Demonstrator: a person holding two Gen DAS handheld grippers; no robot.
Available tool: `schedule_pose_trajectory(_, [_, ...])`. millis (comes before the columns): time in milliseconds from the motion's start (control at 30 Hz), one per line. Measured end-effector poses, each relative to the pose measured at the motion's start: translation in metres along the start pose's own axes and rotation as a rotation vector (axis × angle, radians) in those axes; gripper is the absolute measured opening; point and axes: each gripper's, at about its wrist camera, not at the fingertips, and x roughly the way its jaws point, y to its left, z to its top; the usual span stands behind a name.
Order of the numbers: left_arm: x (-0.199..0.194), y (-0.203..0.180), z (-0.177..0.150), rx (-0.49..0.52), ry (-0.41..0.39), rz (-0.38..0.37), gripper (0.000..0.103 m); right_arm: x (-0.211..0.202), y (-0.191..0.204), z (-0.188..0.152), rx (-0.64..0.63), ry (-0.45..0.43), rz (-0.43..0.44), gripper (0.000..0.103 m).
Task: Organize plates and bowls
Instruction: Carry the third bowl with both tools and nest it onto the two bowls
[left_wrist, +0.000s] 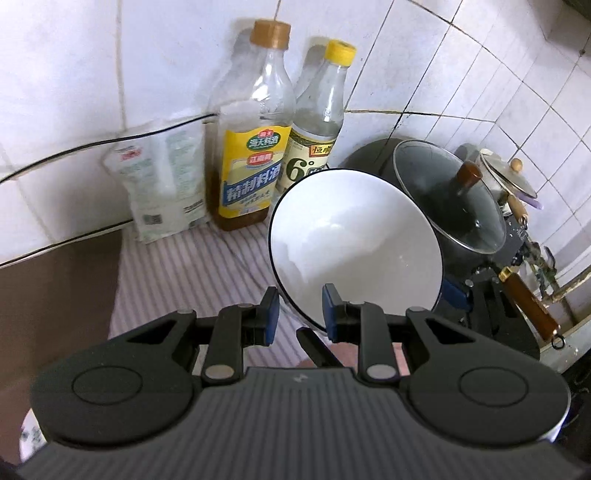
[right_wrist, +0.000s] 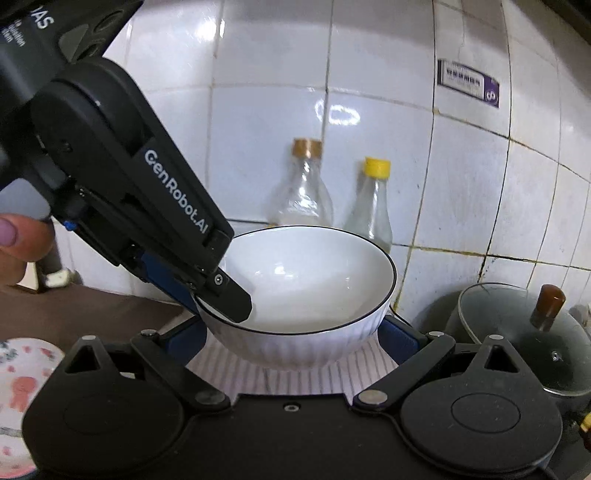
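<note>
A white bowl (left_wrist: 354, 243) with a thin black rim and a ribbed outside hangs tilted above the striped cloth (left_wrist: 192, 273). My left gripper (left_wrist: 301, 313) is shut on its near rim, one finger inside and one outside. In the right wrist view the same bowl (right_wrist: 314, 280) sits between the blue pads of my right gripper (right_wrist: 295, 336), which press on its two sides. The left gripper (right_wrist: 225, 299) comes in from the upper left and pinches the rim. A thumb (right_wrist: 18, 236) shows at the left edge.
Two bottles (left_wrist: 255, 147) (left_wrist: 317, 122) and a white bag (left_wrist: 162, 184) stand against the tiled wall. A dark pot with a glass lid (left_wrist: 450, 199) and a smaller lidded pot (left_wrist: 509, 177) sit to the right. A patterned plate (right_wrist: 22, 387) lies at lower left on the brown counter (left_wrist: 55, 295).
</note>
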Motion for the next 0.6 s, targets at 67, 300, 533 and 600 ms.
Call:
schedule_pose_trajectory(67, [-0.014, 0.000, -0.007, -0.011, -0.007, 0.014, 0.023, -0.013, 0.004, 0.002, 0.014, -0.010, 0.014, 0.101])
schedule_pose_trajectory(300, [-0.053, 0.000, -0.036, -0.031, -0.009, 0.064, 0.023, -0.045, 0.020, 0.010, 0.008, -0.015, 0.074, 0.101])
schedule_pose_trajectory(533, [-0.064, 0.004, -0.067, -0.080, 0.029, 0.092, 0.023, -0.065, 0.034, 0.000, -0.009, 0.026, 0.111, 0.100])
schedule_pose_trajectory(600, [-0.061, 0.005, -0.077, -0.093, 0.049, 0.101, 0.023, -0.067, 0.038, -0.006, -0.016, 0.041, 0.119, 0.100])
